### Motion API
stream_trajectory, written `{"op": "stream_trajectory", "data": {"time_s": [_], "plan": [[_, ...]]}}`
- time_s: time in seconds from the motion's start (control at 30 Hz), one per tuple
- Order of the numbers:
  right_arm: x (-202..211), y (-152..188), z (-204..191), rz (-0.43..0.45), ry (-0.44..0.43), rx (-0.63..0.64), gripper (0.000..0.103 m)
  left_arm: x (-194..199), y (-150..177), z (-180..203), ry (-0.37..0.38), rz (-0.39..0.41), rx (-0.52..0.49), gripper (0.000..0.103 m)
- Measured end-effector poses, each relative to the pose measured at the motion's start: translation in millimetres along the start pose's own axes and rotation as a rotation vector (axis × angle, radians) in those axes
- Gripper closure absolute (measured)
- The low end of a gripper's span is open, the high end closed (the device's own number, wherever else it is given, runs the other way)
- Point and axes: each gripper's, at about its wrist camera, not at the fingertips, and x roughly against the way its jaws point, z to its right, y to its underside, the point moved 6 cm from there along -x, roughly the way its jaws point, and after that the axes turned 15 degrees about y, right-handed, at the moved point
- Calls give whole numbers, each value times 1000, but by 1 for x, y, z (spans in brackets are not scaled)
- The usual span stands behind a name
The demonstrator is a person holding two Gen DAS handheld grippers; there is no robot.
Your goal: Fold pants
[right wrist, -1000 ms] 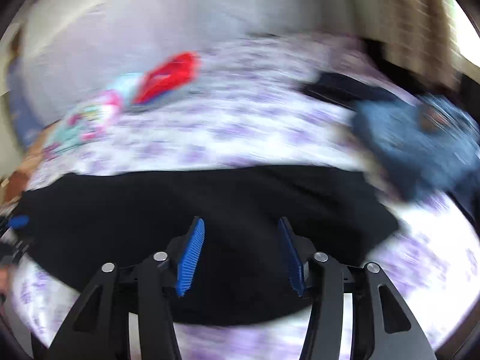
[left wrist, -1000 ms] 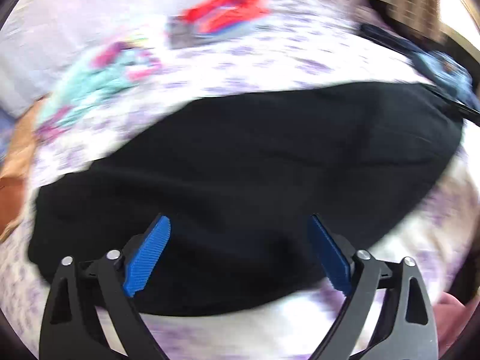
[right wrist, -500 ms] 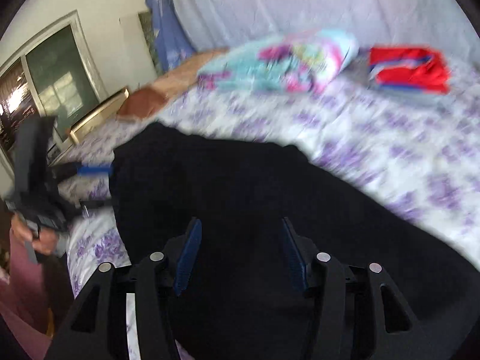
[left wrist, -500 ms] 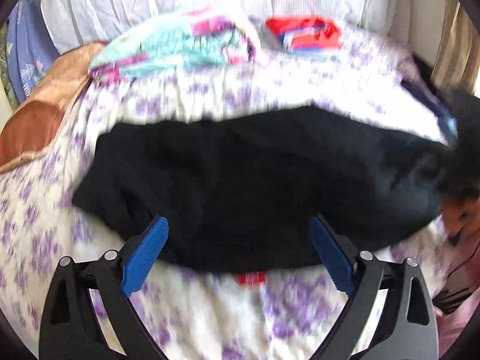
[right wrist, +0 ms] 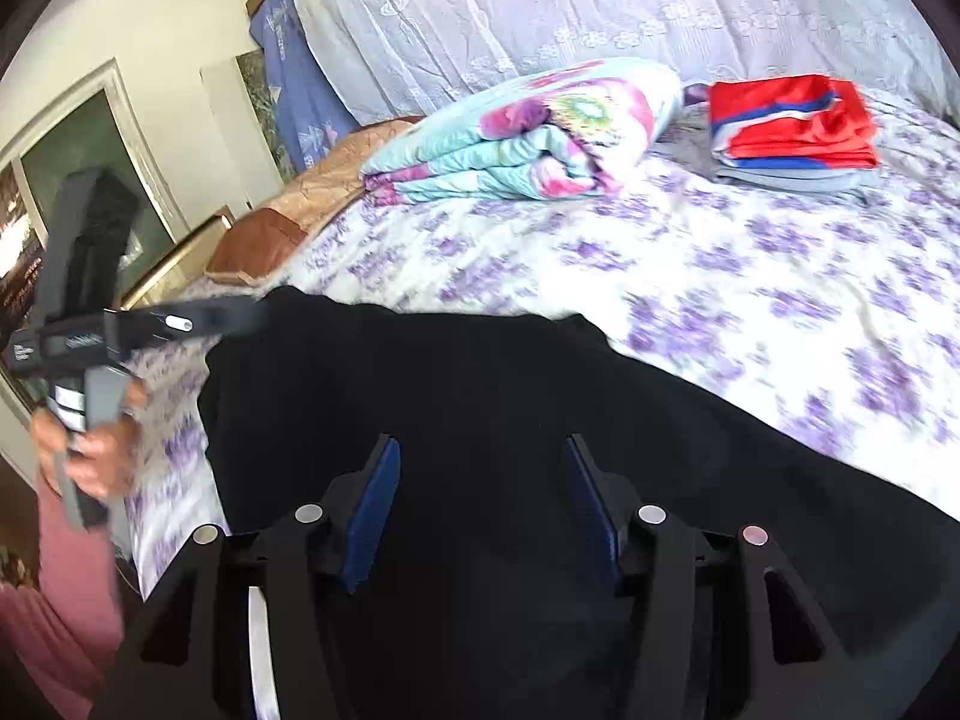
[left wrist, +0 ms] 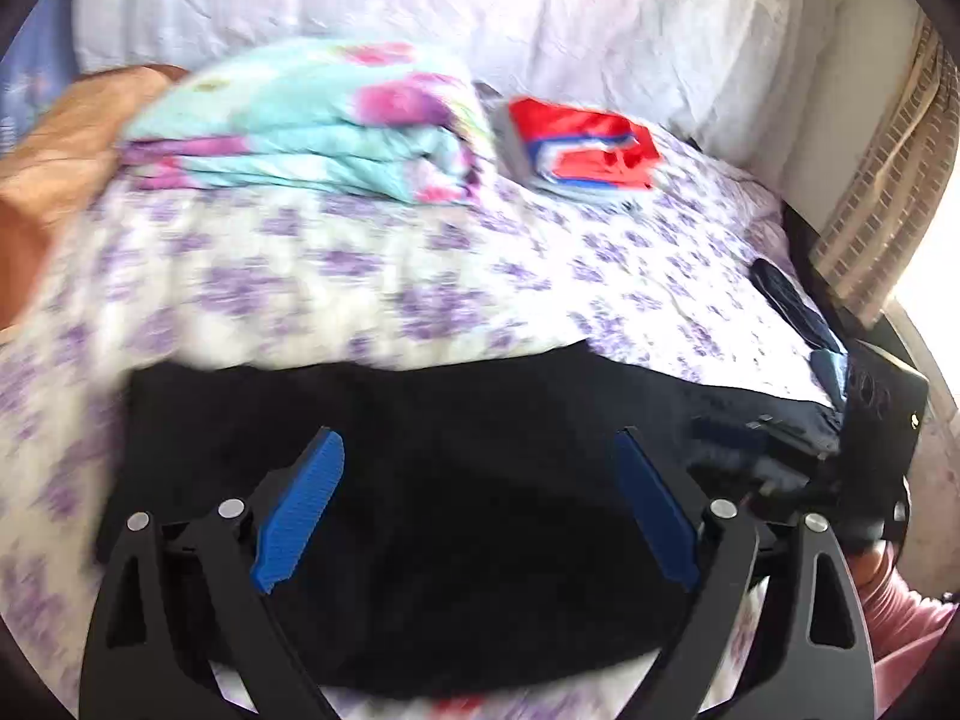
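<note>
Black pants (left wrist: 468, 438) lie flat across the near part of a bed with a purple-flowered sheet (left wrist: 372, 276). They also fill the lower half of the right wrist view (right wrist: 480, 396). My left gripper (left wrist: 477, 498) is open and empty, hovering over the pants near their near edge. My right gripper (right wrist: 483, 504) is open and empty, close above the pants. The right gripper's body shows at the right edge of the left wrist view (left wrist: 864, 438). The left gripper shows at the left of the right wrist view (right wrist: 138, 324), held by a hand.
A folded turquoise and pink floral blanket (right wrist: 522, 138) and a folded red, white and blue cloth (right wrist: 792, 126) lie at the head of the bed. A brown pillow (right wrist: 288, 222) is at the left. Dark clothes (left wrist: 792, 306) lie at the bed's right edge.
Both grippers have moved closer to the pants. The left view has dropped toward the pants' near edge. The right view shifted slightly right along the pants.
</note>
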Motion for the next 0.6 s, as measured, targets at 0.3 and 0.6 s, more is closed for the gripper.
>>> {"op": "stream_trajectory", "data": {"time_s": [0.3, 0.6], "plan": [[-7, 47, 63, -106, 169, -63, 43, 19, 33, -132, -110, -41, 298, 101], [33, 42, 82, -1, 158, -127, 38, 35, 20, -43, -157, 54, 132, 4]]}}
